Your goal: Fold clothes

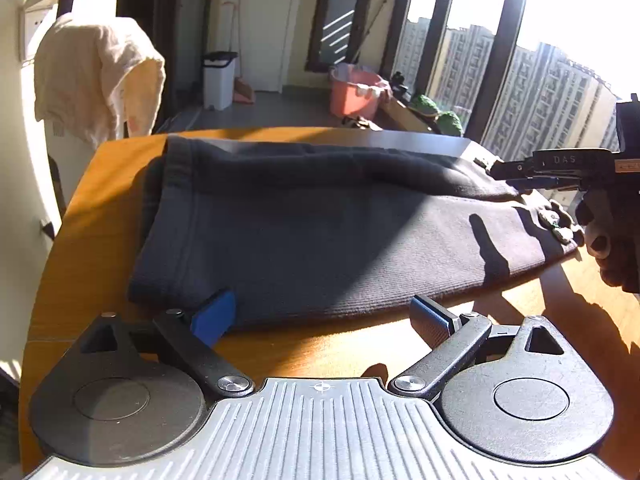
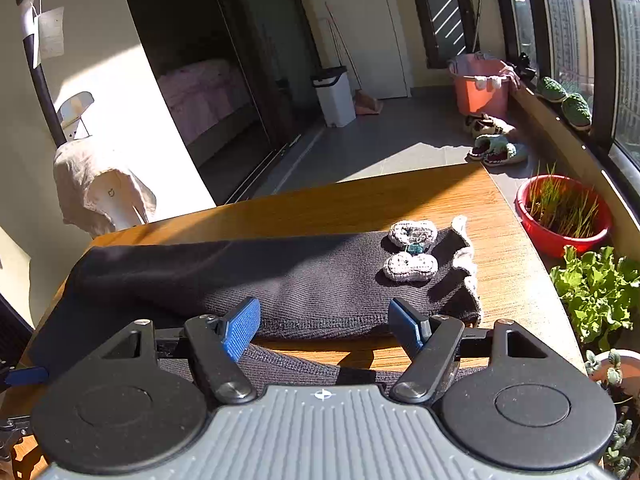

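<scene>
A dark knitted garment [image 1: 320, 232] lies folded lengthwise on the wooden table [image 1: 100, 208]. My left gripper [image 1: 322, 316] is open at its near edge, one blue pad [image 1: 214, 316] touching the fabric, nothing held. In the right wrist view the garment [image 2: 304, 284] carries a grey crocheted bow [image 2: 410, 252] and pale lace trim [image 2: 468, 268] at its right end. My right gripper [image 2: 323, 326] stands open over the near hem, empty. A strip of dark fabric [image 2: 288, 364] lies under it. From the left wrist view the right gripper [image 1: 520, 176] hovers at the garment's right end, held by a gloved hand [image 1: 612, 248].
A cream cloth [image 1: 96, 80] hangs over a stand left of the table. On the floor beyond are a white bin [image 2: 334, 96], a pink bucket [image 2: 480, 84] and slippers [image 2: 496, 148]. A red basin of grass [image 2: 560, 212] and leafy plants [image 2: 600, 296] crowd the table's right side.
</scene>
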Motion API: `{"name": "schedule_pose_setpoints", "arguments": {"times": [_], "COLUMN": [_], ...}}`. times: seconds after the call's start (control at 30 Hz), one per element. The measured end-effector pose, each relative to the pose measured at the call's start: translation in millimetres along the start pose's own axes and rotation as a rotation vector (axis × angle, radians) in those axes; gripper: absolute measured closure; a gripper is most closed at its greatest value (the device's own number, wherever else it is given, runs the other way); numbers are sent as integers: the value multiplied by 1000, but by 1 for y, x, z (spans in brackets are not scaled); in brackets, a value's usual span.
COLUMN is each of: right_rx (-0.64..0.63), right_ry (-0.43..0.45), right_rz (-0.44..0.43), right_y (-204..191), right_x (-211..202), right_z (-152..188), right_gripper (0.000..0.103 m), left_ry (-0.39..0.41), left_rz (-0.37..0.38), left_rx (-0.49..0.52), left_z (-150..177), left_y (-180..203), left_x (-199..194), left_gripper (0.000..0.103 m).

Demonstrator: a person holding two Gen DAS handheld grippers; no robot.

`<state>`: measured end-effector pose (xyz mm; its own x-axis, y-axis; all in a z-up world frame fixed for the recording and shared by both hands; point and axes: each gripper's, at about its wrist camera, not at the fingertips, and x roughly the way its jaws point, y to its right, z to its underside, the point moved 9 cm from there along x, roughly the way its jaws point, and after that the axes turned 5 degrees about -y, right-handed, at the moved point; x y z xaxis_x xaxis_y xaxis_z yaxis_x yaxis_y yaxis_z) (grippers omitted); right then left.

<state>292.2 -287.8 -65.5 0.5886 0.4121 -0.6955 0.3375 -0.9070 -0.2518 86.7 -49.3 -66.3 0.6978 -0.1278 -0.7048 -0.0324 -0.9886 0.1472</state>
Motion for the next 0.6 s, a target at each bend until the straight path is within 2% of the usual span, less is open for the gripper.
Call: {"name": "schedule_pose_setpoints", "arguments": {"times": [0.07, 0.17, 0.23, 0.3, 0.37, 0.5, 0.6], "right_rx": [-76, -153, -165, -164, -164, -108, -103], "right_ry": [1, 33, 70, 90, 82, -2, 15], "right_rz": [115, 264, 233, 164, 93, -11, -16], "right_y": [5, 12, 5, -5, -17, -21, -18], "right_x": [11, 8, -11, -37, -58, -69, -68], "right_z": [-7, -11, -3, 16, 38, 75, 82], "right_gripper": [31, 31, 31, 28, 17, 16, 14], "left_ry": [6, 72, 138, 185, 173, 92, 70], "left_rz": [14, 102, 86, 46, 36, 32, 16], "left_rx": [-20, -41, -11, 8, -22, -116, -119], "left_z": [-1, -12, -24, -35, -42, -34, -22], "left_y": [3, 13, 17, 15, 8, -8, -11], "left_x": [-6, -22, -30, -30, -17, 13, 20], "left_gripper": [6, 6, 3, 2, 1, 1, 0]}}
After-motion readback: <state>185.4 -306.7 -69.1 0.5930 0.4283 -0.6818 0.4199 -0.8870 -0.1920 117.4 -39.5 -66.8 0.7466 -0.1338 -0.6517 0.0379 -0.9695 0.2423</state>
